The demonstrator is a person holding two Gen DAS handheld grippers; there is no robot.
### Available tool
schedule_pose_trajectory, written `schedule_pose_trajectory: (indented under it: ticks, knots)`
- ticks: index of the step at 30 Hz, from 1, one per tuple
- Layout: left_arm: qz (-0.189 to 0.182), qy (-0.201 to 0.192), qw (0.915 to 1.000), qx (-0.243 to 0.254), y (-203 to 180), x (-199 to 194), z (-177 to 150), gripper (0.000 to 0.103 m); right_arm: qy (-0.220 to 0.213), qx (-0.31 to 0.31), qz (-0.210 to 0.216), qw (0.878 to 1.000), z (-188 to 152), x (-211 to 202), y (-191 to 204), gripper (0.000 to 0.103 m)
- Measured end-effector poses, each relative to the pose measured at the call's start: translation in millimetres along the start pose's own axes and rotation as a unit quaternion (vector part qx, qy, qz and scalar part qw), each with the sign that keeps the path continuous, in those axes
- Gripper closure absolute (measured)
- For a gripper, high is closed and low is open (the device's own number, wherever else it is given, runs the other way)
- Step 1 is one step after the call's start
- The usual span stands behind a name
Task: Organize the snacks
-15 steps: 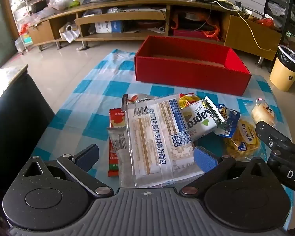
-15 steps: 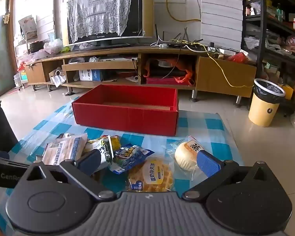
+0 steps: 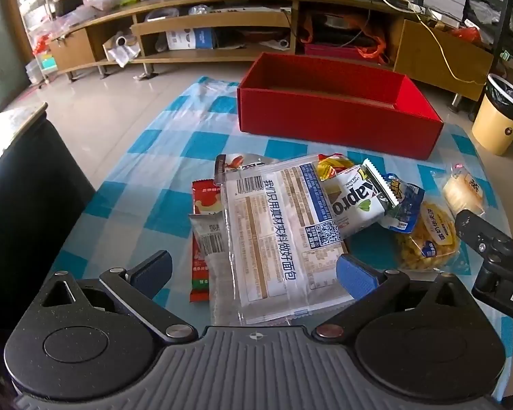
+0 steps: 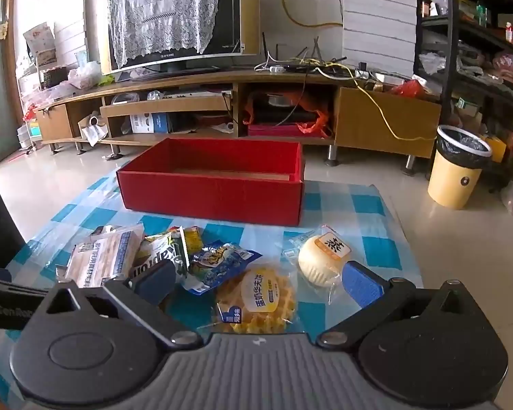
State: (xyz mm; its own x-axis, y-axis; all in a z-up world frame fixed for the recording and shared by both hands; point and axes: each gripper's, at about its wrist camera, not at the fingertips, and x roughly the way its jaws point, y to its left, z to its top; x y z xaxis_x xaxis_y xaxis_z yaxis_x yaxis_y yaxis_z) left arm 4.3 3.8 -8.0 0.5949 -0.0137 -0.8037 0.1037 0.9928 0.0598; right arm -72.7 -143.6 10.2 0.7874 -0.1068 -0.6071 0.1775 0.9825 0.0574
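**On the checked cloth, both claws spread over an untouched snack pile**

On the blue-and-white checked plastic cloth (image 3: 174,157) spread over the floor, a loose heap of wrapped snacks lies in front of an open red cardboard box (image 3: 335,119), which looks empty in both views. Nothing appears packed yet, so the step in hand is most likely the first pick.

The left gripper (image 3: 254,273) hangs tilted down with its blue pads spread wide, gripping nothing. Between them, lower down on the cloth, lies the large flat clear bread packet with a barcode and blue lettering (image 3: 284,235), its near end closest to the claw. The packet overlaps a slim red-and-silver snack bar wrapper (image 3: 204,232) on its left and touches a white-and-green wafer packet (image 3: 355,205) on its right.

The right gripper (image 4: 258,282) is equally wide apart and empty. The round yellow waffle in clear film (image 4: 258,302) lies just ahead between its fingers, with a pale round bun in clear wrap (image 4: 321,256) beside the right pad.

To do this well, I would lower each claw straight onto one packet, pinch across the narrow width at an edge seam, and lift clear of the neighbours before carrying towards the box. Slippery film may slide, and the bread packet may drag the bar along.
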Motion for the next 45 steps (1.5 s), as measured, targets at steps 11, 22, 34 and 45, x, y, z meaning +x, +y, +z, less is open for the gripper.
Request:
schedule_pose_trajectory:
  ticks: [11,22,34,45]
  knots:
    - [-0.001,0.004,1.0000,-0.003,1.5,0.6,-0.5,0.000,0.015,-0.010,-0.007,1.000,-2.2,4.0,2.4,0.002]
    - [0.000,0.005,1.0000,-0.001,0.3,1.6,-1.5,0.000,0.022,-0.016,-0.010,1.000,-3.9,7.4,5.1,0.002]
    - [0.000,0.007,1.0000,-0.001,-0.3,2.1,-2.2,0.000,0.029,-0.018,-0.008,0.999,-5.3,8.2,6.5,0.002]
    - [0.001,0.007,1.0000,0.002,-1.6,1.8,-4.3,0.000,0.032,-0.020,-0.006,0.999,-5.5,8.9,6.5,0.002]
